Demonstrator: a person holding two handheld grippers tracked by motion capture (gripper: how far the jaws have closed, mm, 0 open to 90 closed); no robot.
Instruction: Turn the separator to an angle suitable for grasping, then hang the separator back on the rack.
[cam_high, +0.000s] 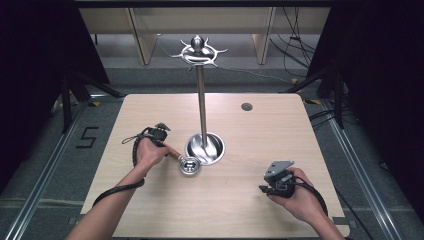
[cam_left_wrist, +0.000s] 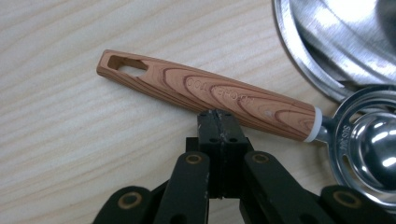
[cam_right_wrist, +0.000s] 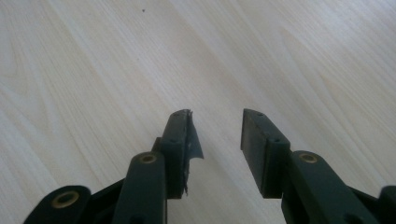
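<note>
Utensil handle lay just beyond the tips of the left gripper, its long axis running crosswise to the jaws, from a slotted wooden end at the far left to a white collar and steel head at the right. In the left gripper view the two black jaws stood pressed together with nothing between them, their tips at the near edge of the handle about midway along; whether they touched the wood could not be told.

From the high view, the separator-style utensil rested on the light wooden table left of centre, its round steel head just beside the dished base of a tall steel stand topped with hooked arms. The left hand sat over the handle end, forearm angling in from the near left, clearly the closer hand to the utensil.

The right gripper rested well apart at the near right of the table, jaws moderately wide over bare wood, the right hand curled around it. Any pickup looked likely to need the left jaws opened first, then set astride the handle across its width.
</note>
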